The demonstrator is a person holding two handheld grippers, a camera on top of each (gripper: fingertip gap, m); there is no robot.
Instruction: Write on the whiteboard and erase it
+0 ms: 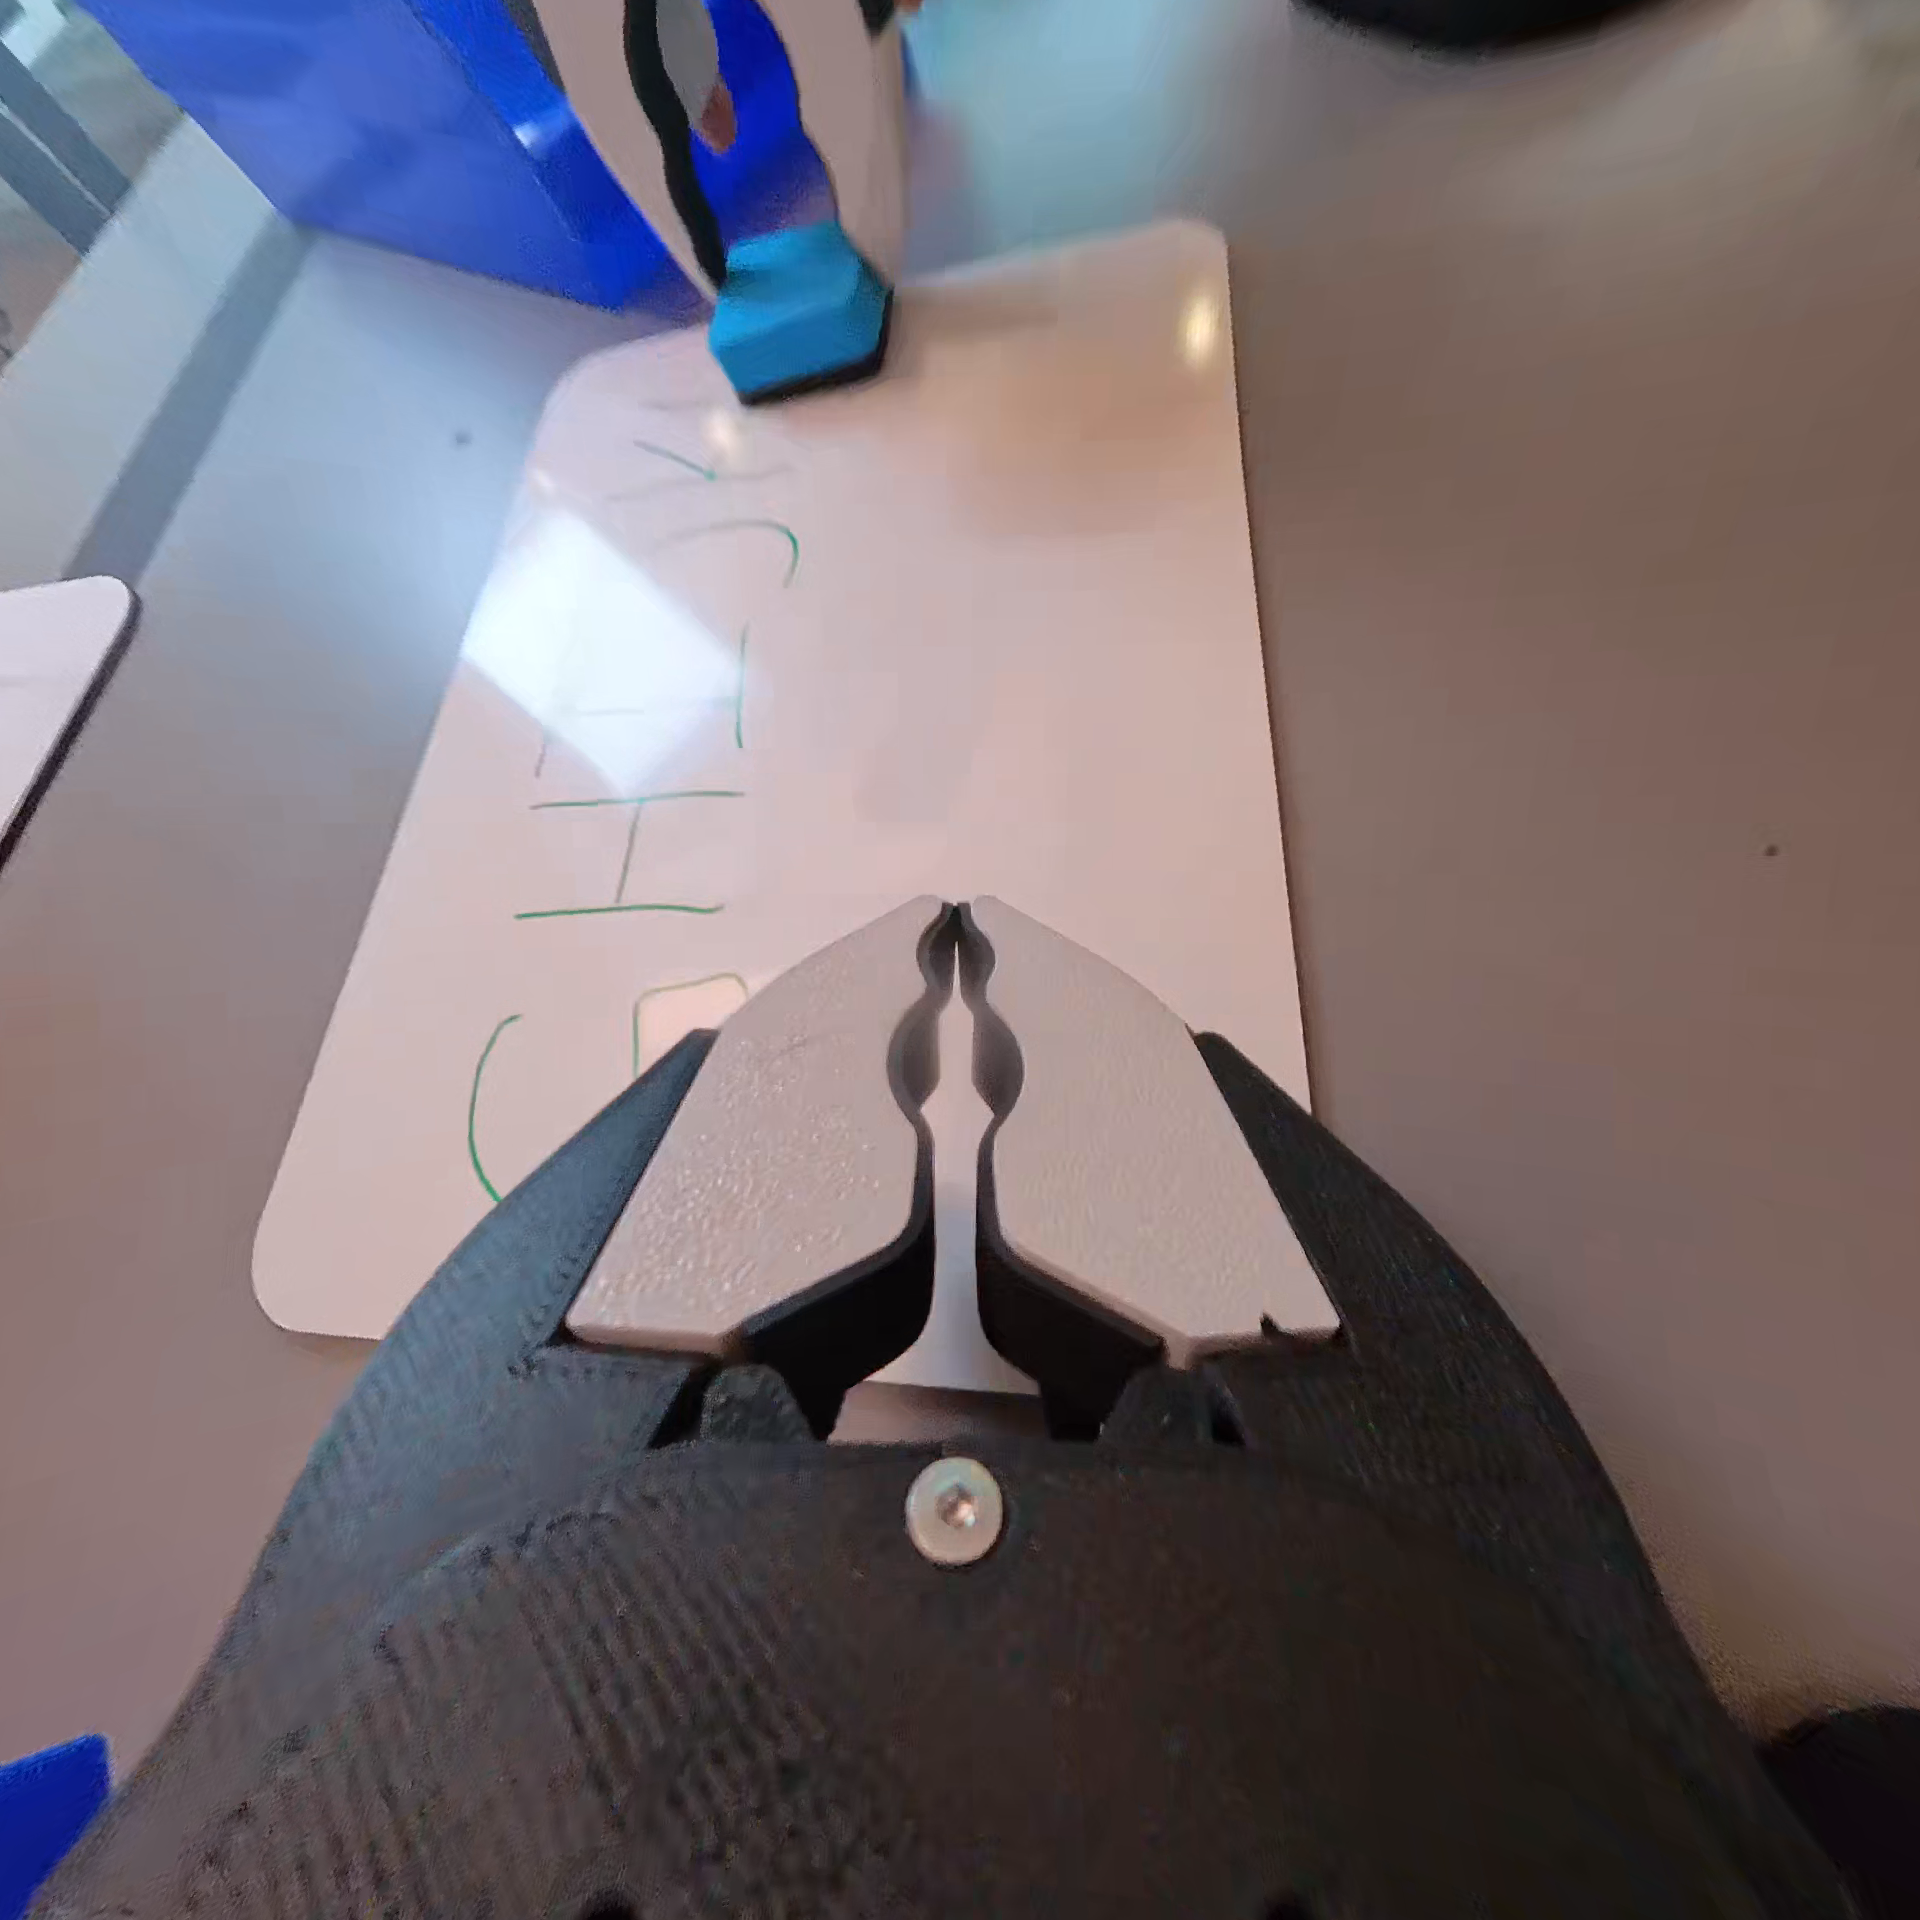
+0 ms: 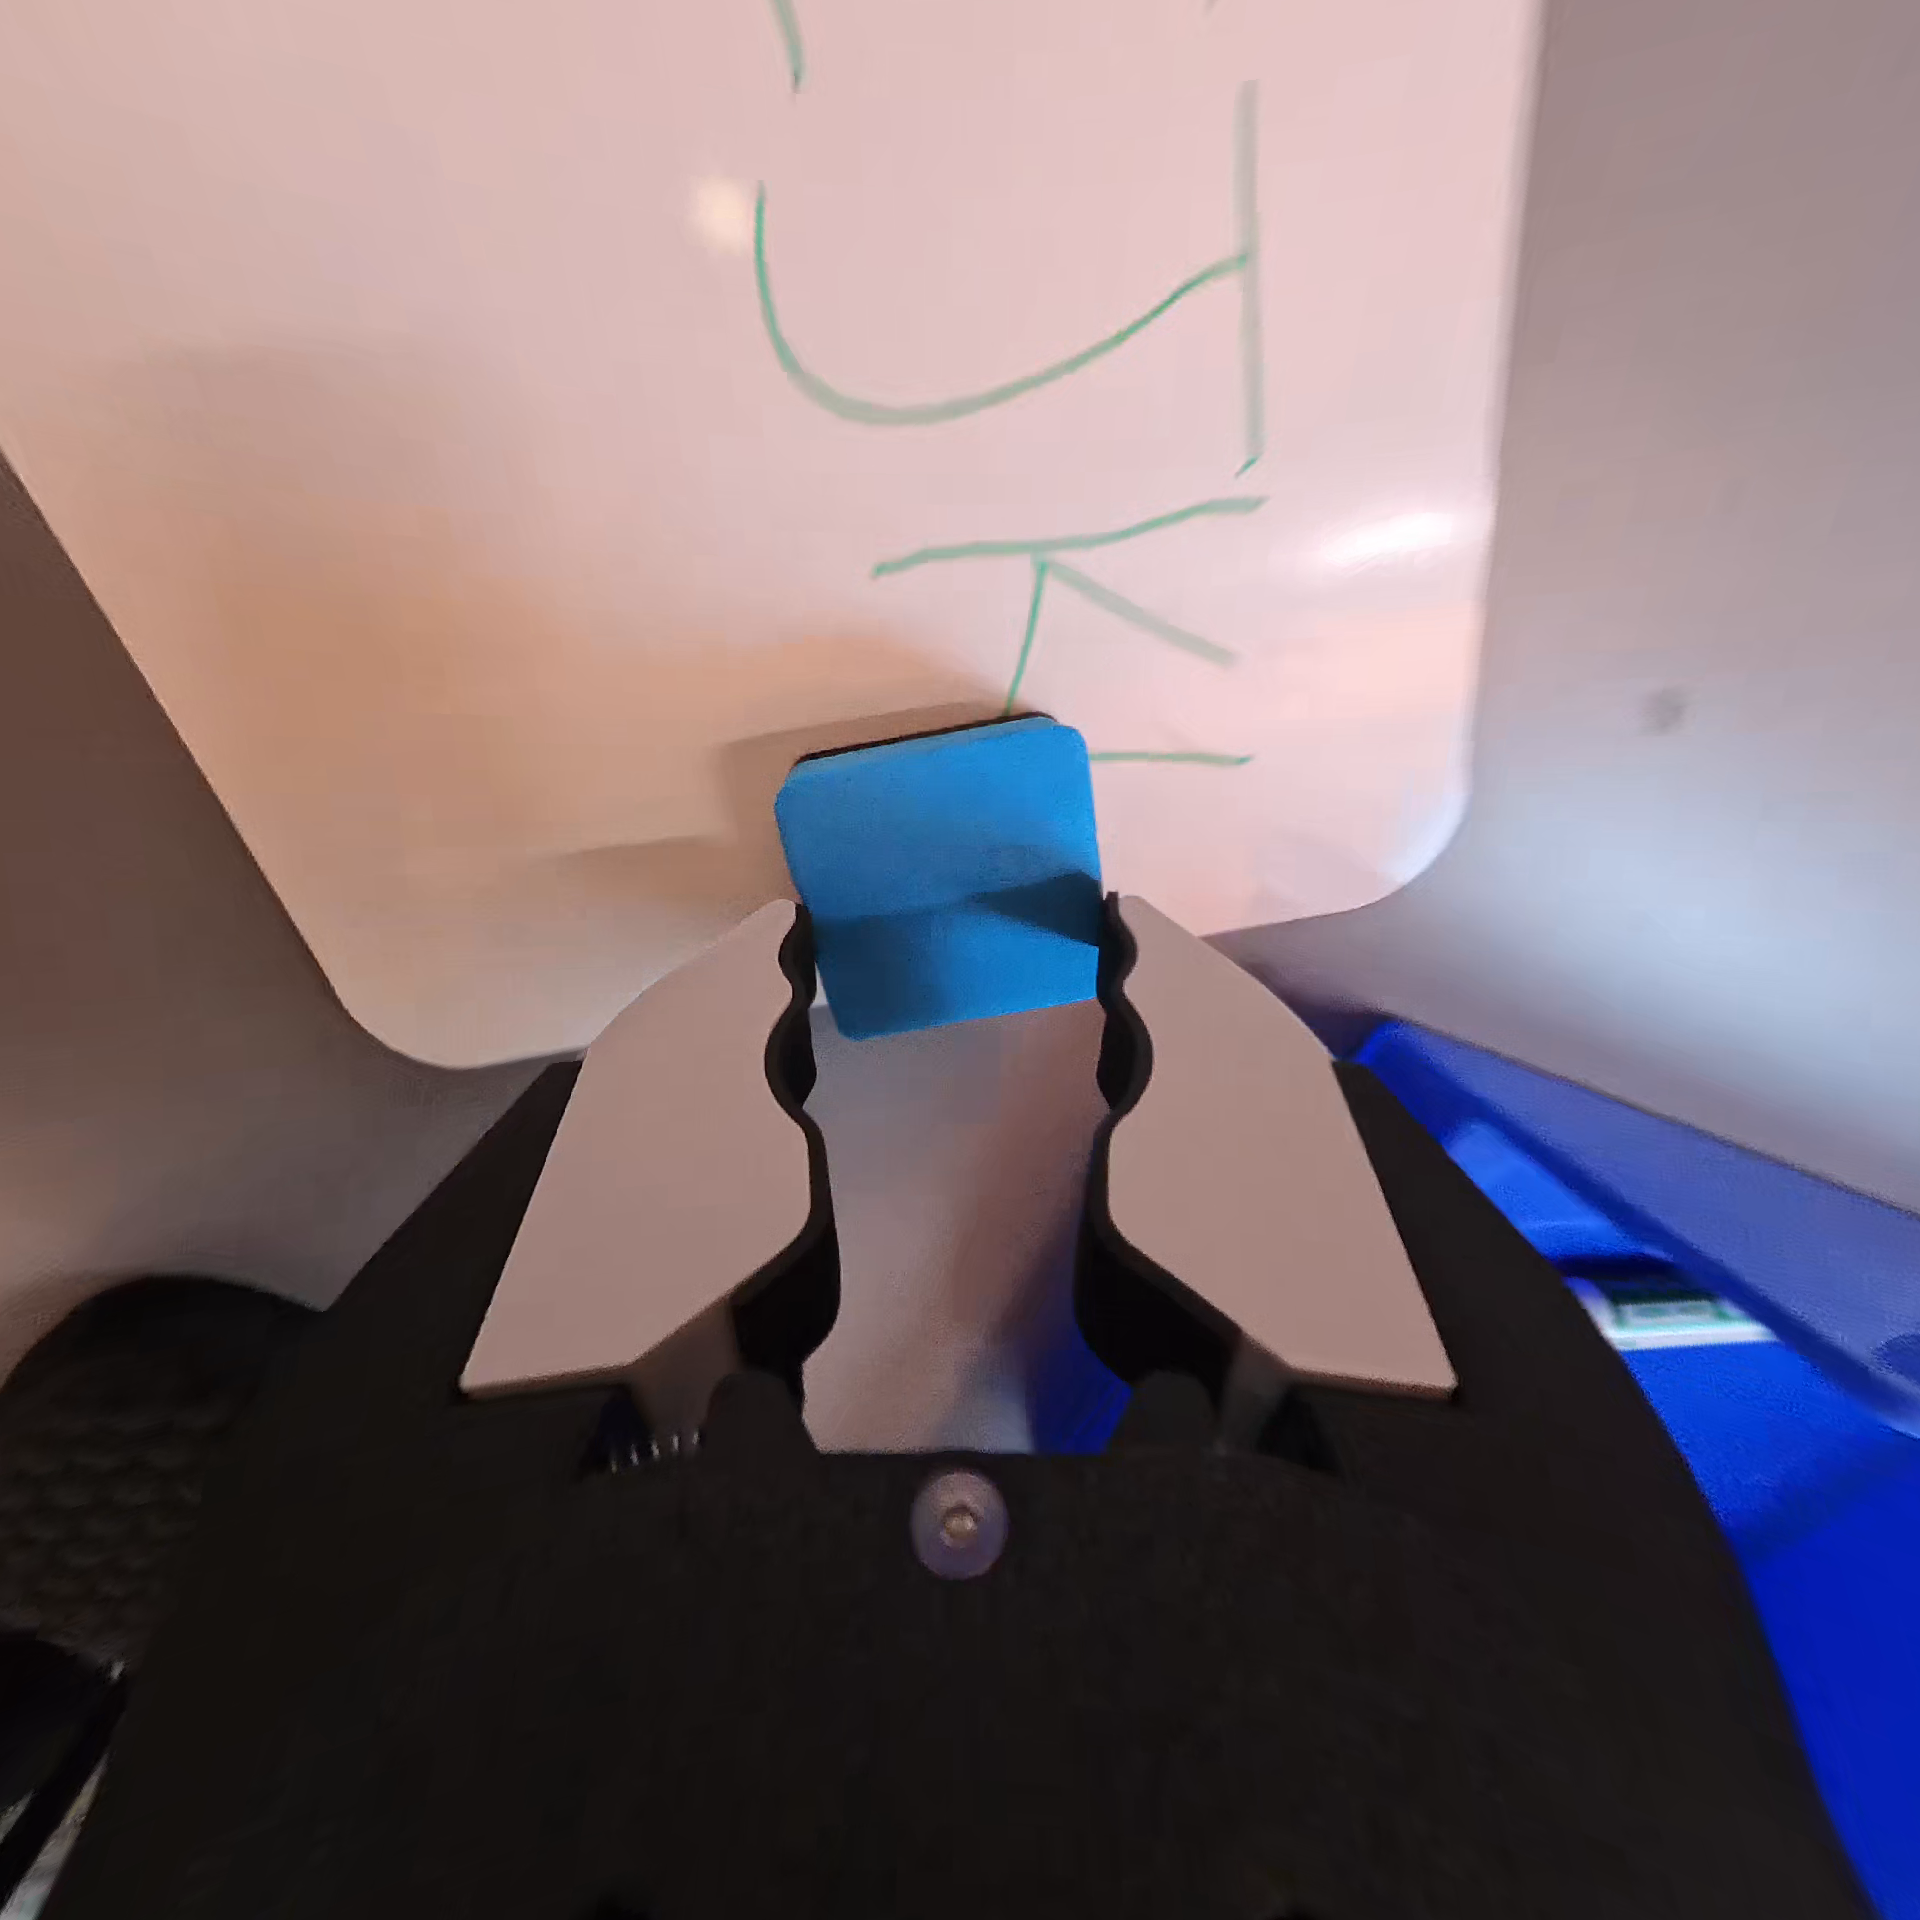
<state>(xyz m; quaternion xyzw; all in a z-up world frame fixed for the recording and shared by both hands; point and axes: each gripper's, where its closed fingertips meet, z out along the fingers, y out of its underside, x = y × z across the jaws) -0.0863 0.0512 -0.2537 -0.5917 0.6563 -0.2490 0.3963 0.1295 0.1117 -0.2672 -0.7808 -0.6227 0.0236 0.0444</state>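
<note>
The whiteboard (image 1: 935, 727) lies on the counter (image 1: 1558, 623), the eraser (image 1: 800, 312) on its far end, a bin (image 1: 416, 135) behind.

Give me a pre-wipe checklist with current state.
1. Eraser held between right gripper fingers: ok.
2. Eraser's dark pad down on whiteboard: ok.
3. Eraser at the end of the green marks, most unerased: ok.
4. Left gripper shut, empty, over the near end: ok.
5. Left gripper actually pinning the board: cannot tell.
6. Blue box close behind the eraser: ok, watch the backstroke.
</note>
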